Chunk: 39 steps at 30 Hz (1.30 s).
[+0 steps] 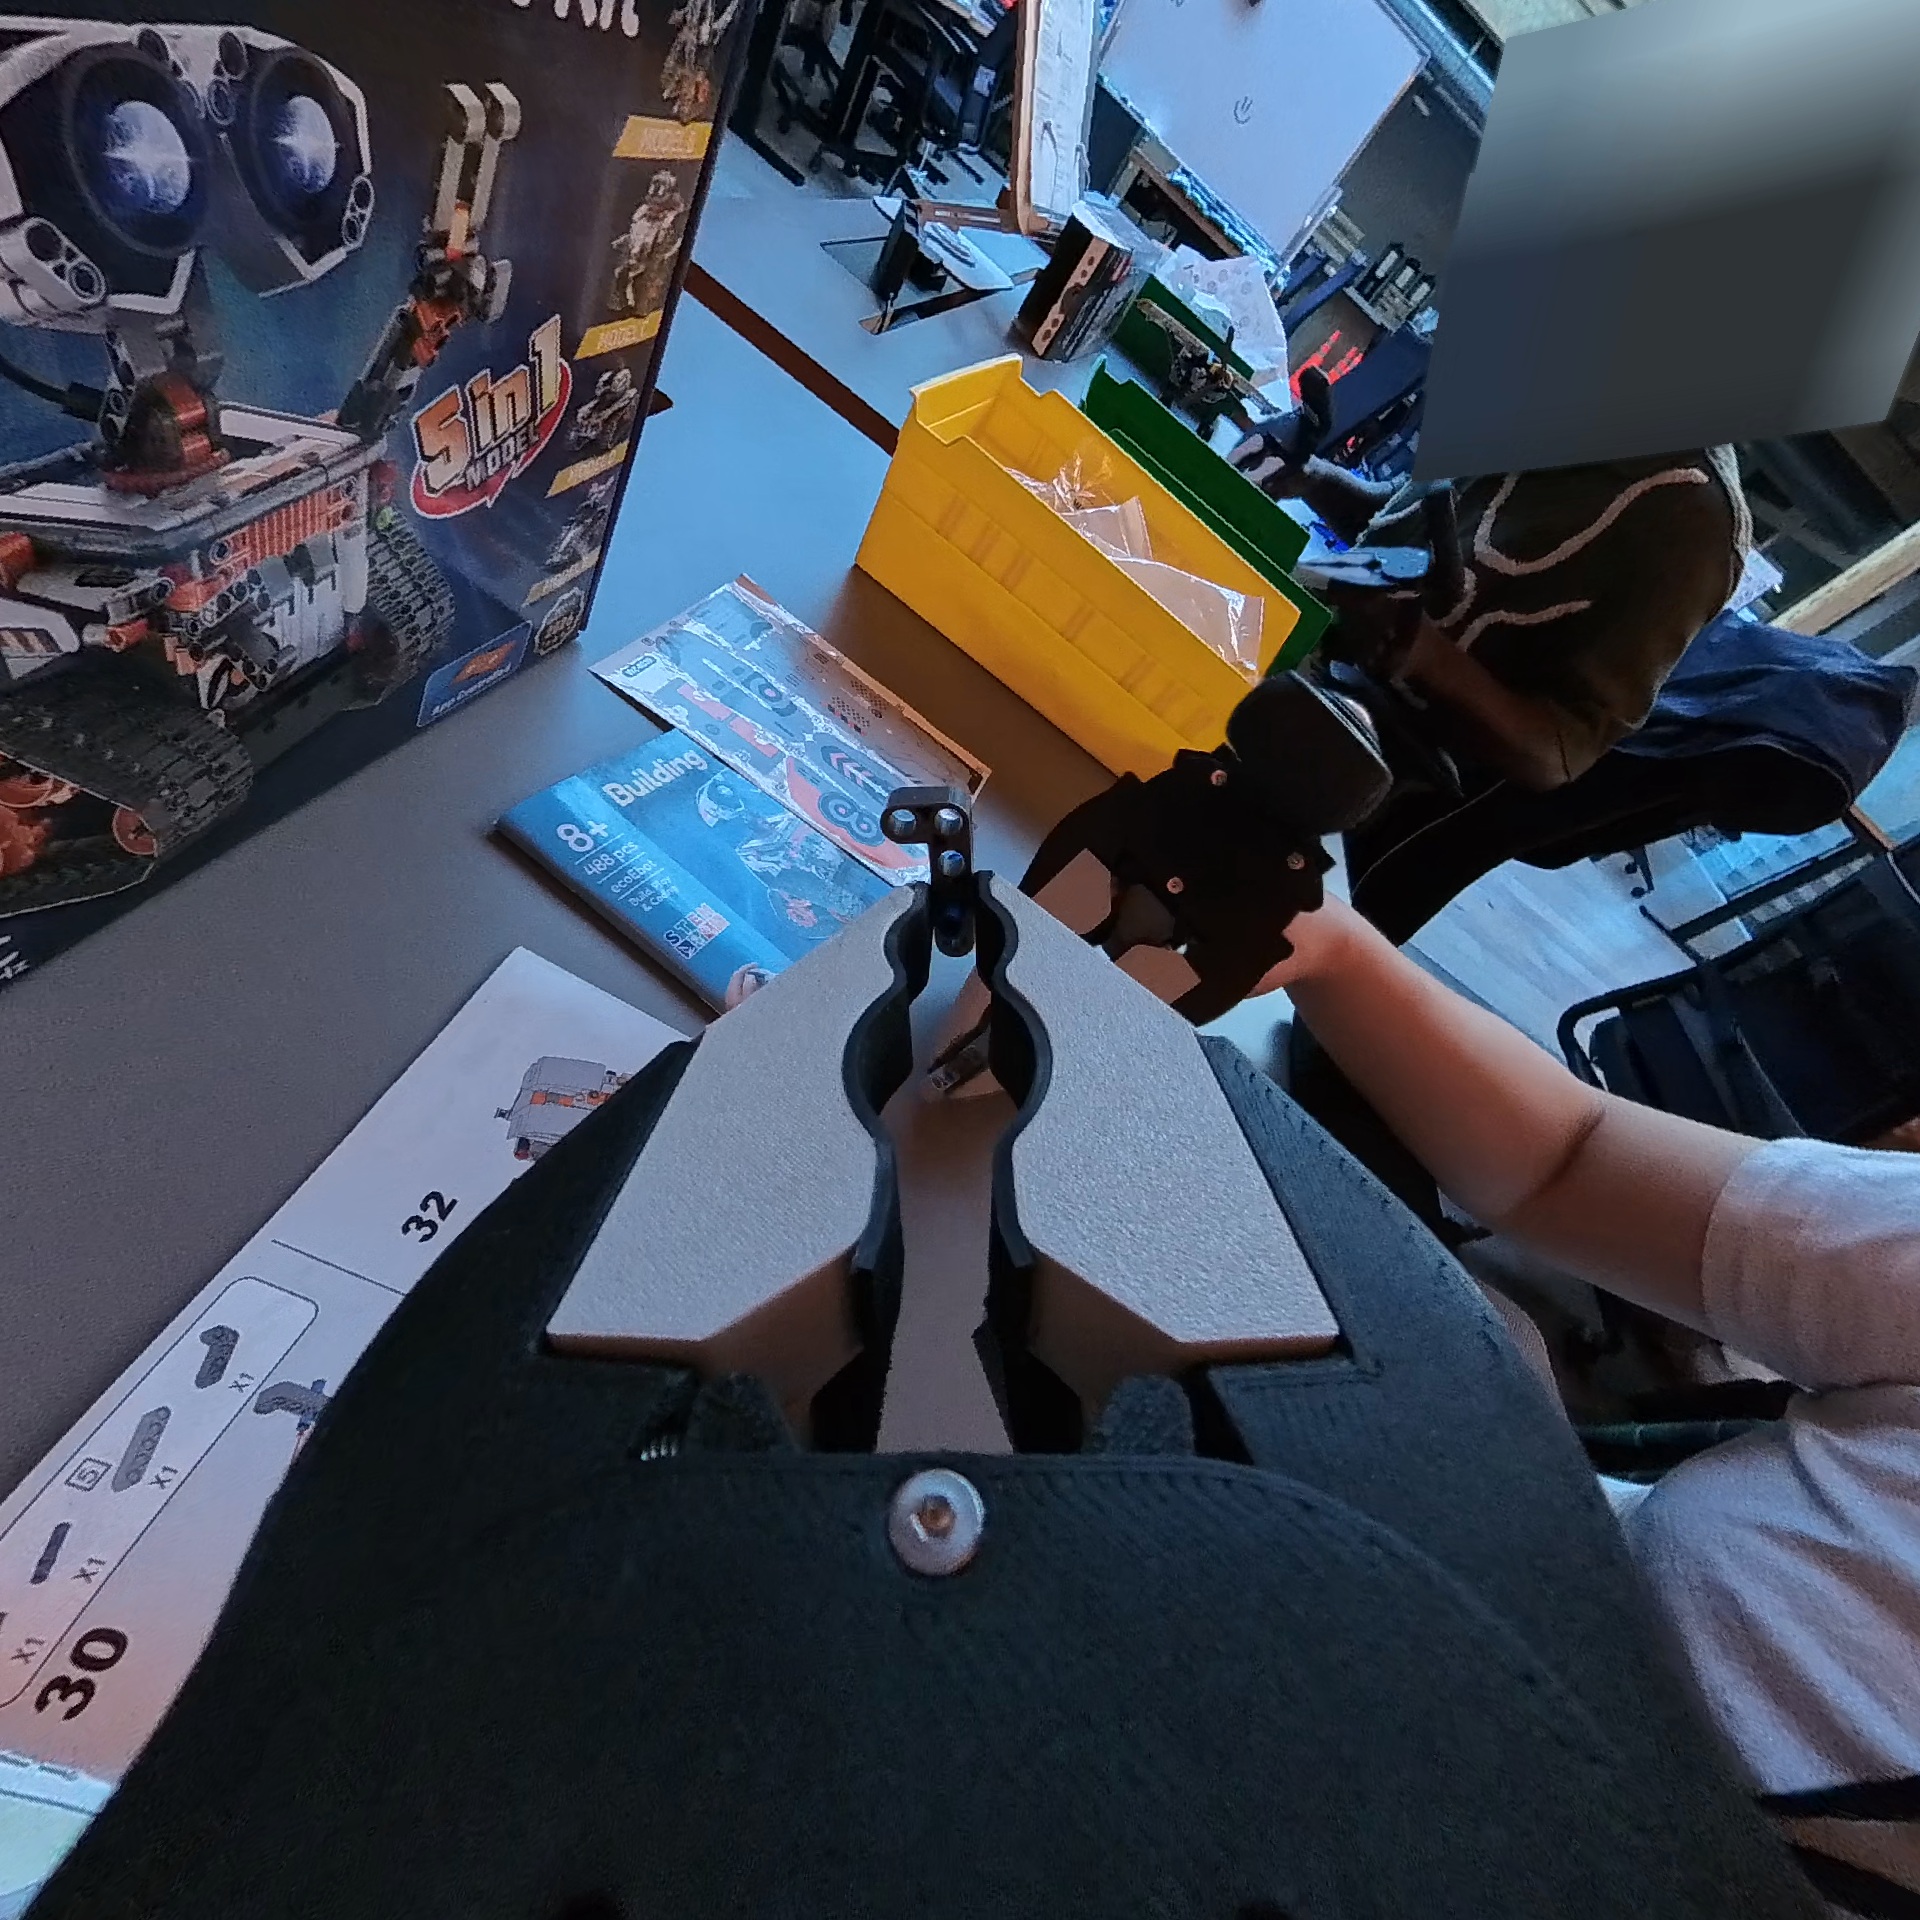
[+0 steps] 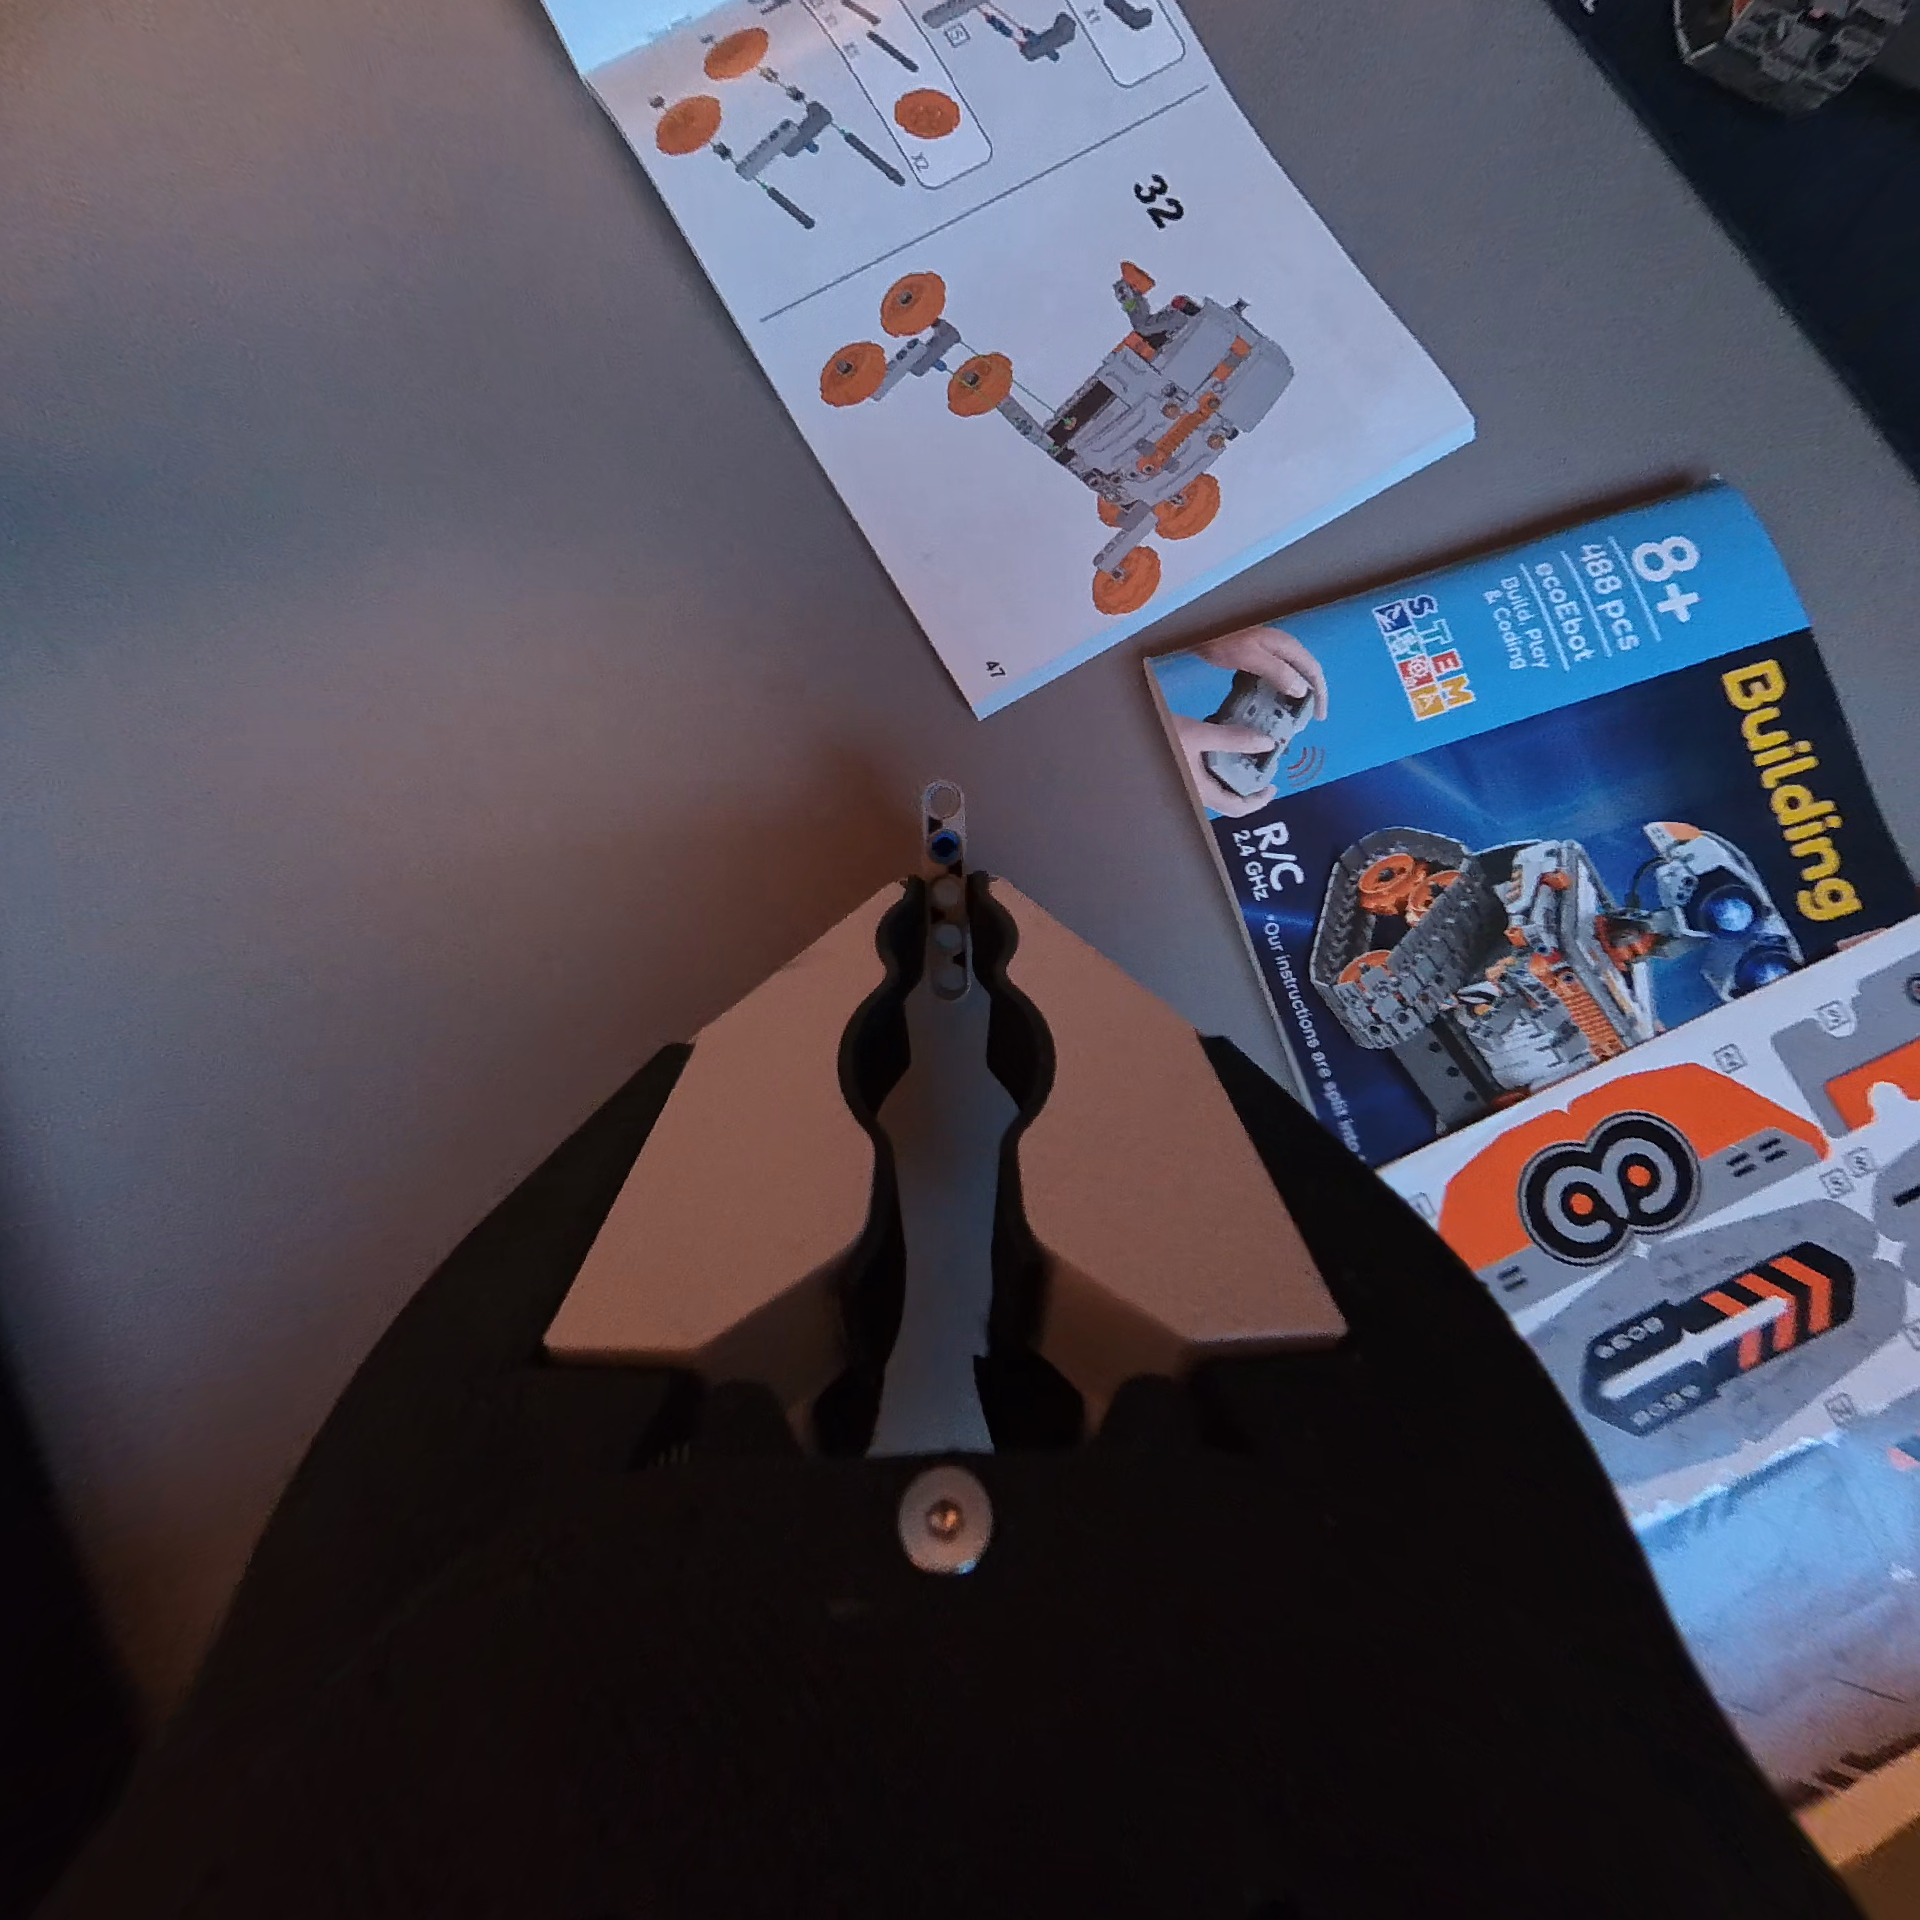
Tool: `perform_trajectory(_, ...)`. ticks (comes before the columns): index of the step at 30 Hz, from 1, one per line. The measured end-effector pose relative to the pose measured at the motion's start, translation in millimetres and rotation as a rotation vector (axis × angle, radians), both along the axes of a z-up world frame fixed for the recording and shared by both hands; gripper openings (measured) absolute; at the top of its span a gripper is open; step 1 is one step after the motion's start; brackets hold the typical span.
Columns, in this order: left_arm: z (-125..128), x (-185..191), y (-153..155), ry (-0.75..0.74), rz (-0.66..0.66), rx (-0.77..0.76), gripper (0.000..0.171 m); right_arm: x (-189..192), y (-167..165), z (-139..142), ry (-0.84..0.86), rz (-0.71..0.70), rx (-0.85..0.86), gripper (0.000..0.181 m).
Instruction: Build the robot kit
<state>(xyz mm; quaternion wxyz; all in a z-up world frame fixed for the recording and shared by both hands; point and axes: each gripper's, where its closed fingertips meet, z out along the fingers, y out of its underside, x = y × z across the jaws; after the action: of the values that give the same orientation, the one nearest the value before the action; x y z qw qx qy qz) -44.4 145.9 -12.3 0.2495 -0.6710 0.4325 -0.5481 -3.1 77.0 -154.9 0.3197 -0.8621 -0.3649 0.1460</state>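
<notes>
Black L-shaped beam (image 1: 940, 862) clenched at left gripper (image 1: 951, 904) tips | grey holed beam (image 2: 943, 894) pinched in right gripper (image 2: 943, 904) above grey tabletop (image 2: 364, 520) | open manual (image 2: 1039, 343), blue booklet (image 2: 1507, 831), sticker sheet (image 2: 1714, 1299) nearby | yellow bin (image 1: 1039, 592) beyond.

The left gripper (image 1: 951, 894) is matt black ridged plastic with grainy grey finger faces and a shiny metal screw (image 1: 935, 1524), and it pinches a smooth black plastic piece (image 1: 940, 857). On the matt grey table (image 2: 364, 520) lie a glossy paper booklet (image 2: 1507, 810) and matt white instruction pages (image 2: 1039, 343). Far right, the yellow bin (image 1: 1049, 613) is smooth plastic holding crinkled clear film.
</notes>
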Motion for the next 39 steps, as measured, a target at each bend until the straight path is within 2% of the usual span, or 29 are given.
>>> perform_trajectory(12,-8.8,20.3,-4.8,-0.023,-0.029,-0.031,0.005,-9.7,2.1,0.4,-0.025,0.004,-0.006,0.007)
perform_trajectory(20,-1.1,12.8,-0.2,-0.053,-0.017,-0.039,0.005,-4.8,-8.0,5.7,-0.013,-0.027,-0.096,0.007)
perform_trajectory(26,1.4,8.1,2.6,-0.064,-0.007,-0.044,0.005,0.0,-13.8,-3.5,-0.004,-0.009,-0.13,0.007)
perform_trajectory(39,-4.7,10.5,1.9,-0.037,-0.013,-0.047,0.005,-5.7,-6.1,0.3,0.022,0.018,-0.088,0.009)
